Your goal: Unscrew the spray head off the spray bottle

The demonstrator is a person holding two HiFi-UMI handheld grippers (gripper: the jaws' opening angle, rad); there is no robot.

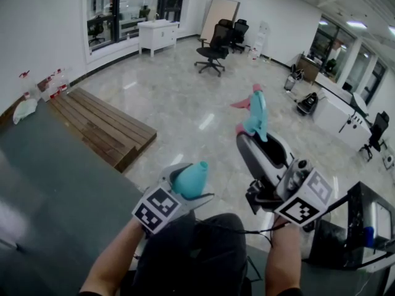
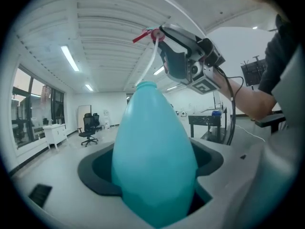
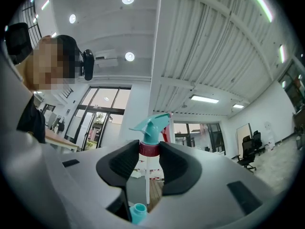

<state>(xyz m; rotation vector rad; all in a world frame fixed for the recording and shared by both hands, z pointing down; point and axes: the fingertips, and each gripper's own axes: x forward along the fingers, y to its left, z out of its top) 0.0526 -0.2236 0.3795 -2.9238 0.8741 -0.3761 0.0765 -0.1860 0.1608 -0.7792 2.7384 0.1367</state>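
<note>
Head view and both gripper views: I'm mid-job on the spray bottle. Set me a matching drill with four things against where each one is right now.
Things
1. spray head
2. bottle
3. dip tube
4. wooden pallet

Places
A. lying on the floor
B. clamped in the left hand-held gripper
C. hanging bare, outside the bottle
D. held by the right hand-held gripper, clear of the bottle

Pairs: 1-D, 2-B, 3-C, 4-A
</note>
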